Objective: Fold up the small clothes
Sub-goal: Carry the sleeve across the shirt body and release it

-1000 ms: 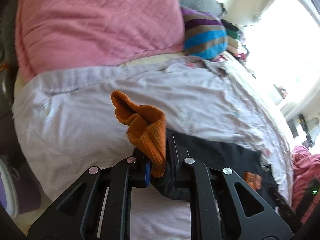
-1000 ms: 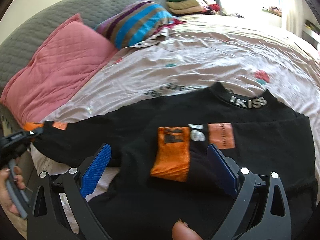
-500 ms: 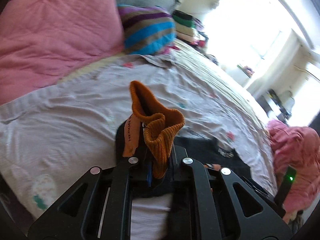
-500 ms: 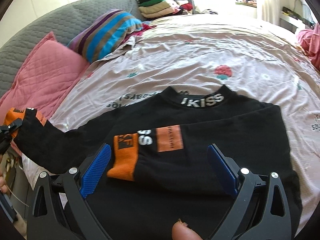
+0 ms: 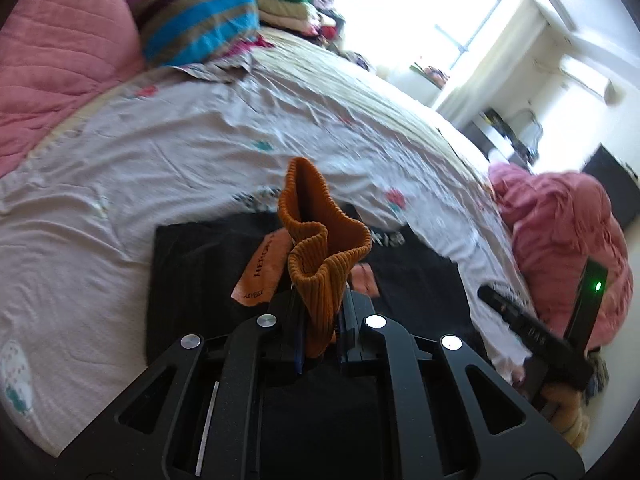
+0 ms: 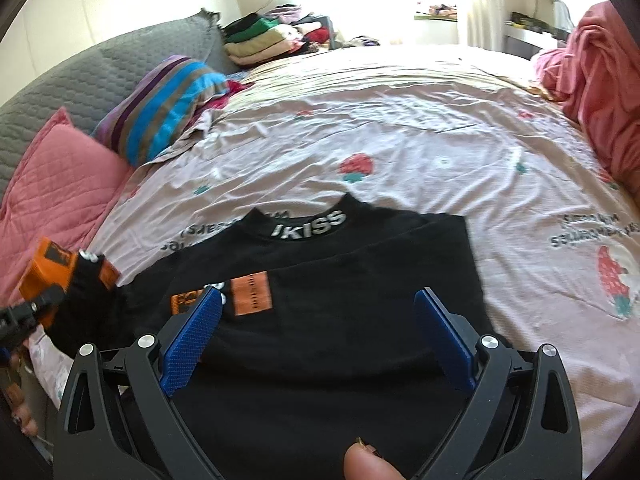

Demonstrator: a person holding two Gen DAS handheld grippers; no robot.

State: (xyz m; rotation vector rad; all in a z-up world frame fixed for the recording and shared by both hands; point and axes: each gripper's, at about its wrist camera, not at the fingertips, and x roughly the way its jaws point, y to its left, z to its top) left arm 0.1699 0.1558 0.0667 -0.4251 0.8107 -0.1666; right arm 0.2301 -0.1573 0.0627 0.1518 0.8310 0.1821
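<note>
here left claw (image 5: pixel 320 320) pinches the sweater's orange cuff (image 5: pixel 320 256).

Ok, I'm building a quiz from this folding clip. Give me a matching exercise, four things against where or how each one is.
Things:
1. orange cuff
2. right tongs
3. striped pillow
4. collar lettering

States:
a. open above the black sweater
b. beside the pink pillow
c. pinched in the left tongs
d. white on black

Pairs: 1-c, 2-a, 3-b, 4-d
</note>
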